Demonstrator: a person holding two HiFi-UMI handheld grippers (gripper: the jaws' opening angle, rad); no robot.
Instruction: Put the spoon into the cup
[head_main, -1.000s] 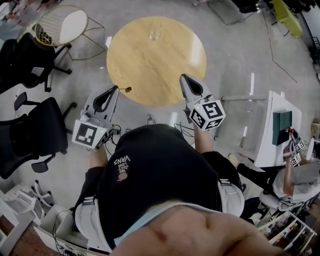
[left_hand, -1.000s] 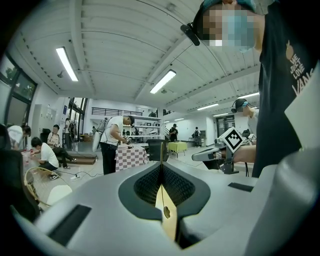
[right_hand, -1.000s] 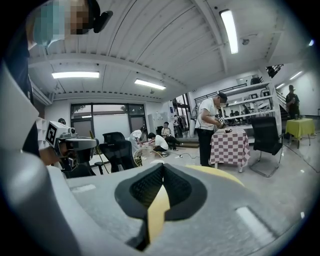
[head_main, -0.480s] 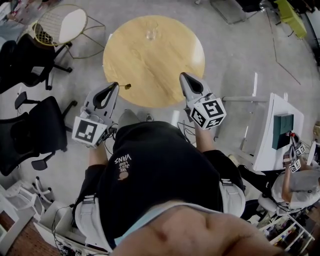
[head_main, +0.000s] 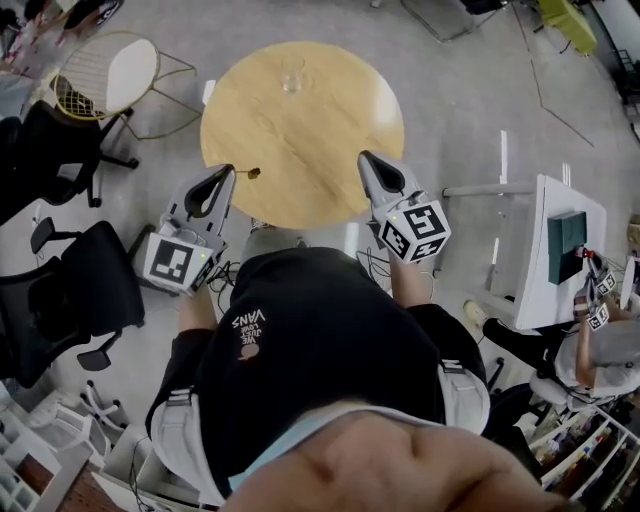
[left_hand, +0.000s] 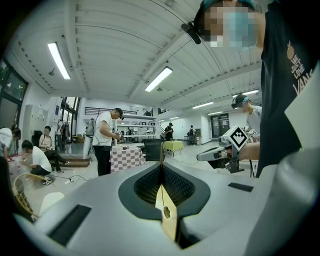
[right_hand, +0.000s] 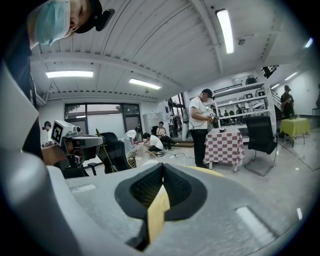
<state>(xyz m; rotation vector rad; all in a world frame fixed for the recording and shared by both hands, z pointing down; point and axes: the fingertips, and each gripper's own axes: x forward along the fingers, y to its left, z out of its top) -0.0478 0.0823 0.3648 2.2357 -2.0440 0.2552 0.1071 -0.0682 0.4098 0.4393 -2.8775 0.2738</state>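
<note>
Black office chairs (head_main: 70, 300) and a wire chair (head_main: 105, 65) are noted at far left, on the floor, well clear of the work.

Left gripper (head_main: 226, 174): held at the table's near-left edge, jaws pressed together on the spoon (head_main: 250, 173). Its own view shows the pads closed with only a thin sliver rising from the seam. From overhead the gilt spoon is seen sticking out sideways from the tips, over the table rim. The grip appears to be taken at one end only.

Table (head_main: 320, 150): round, wooden, bare but for the cup (head_main: 291, 72). The cup is clear glass, upright, set near the far edge and well apart from both grippers. The spoon is not yet anywhere near it.

Right gripper (head_main: 366, 158): poised over the table's near-right edge, jaws closed together, nothing between them.

A white desk (head_main: 545, 250) stands at far right, not involved.

Risks, as judged:
- A long carry across the table is called for. With so little of the spoon pinched, it may swivel in the pads or slip out on the way.
- The spoon lies crosswise to the jaws, so it must be tipped downward before entry. If that is misjudged, the rim may be struck.
- The cup looks light and is not steadied. A knock could tip it or push it off the far edge.
- Clear glass against pale wood is hard to read, so the mouth may be missed.
</note>
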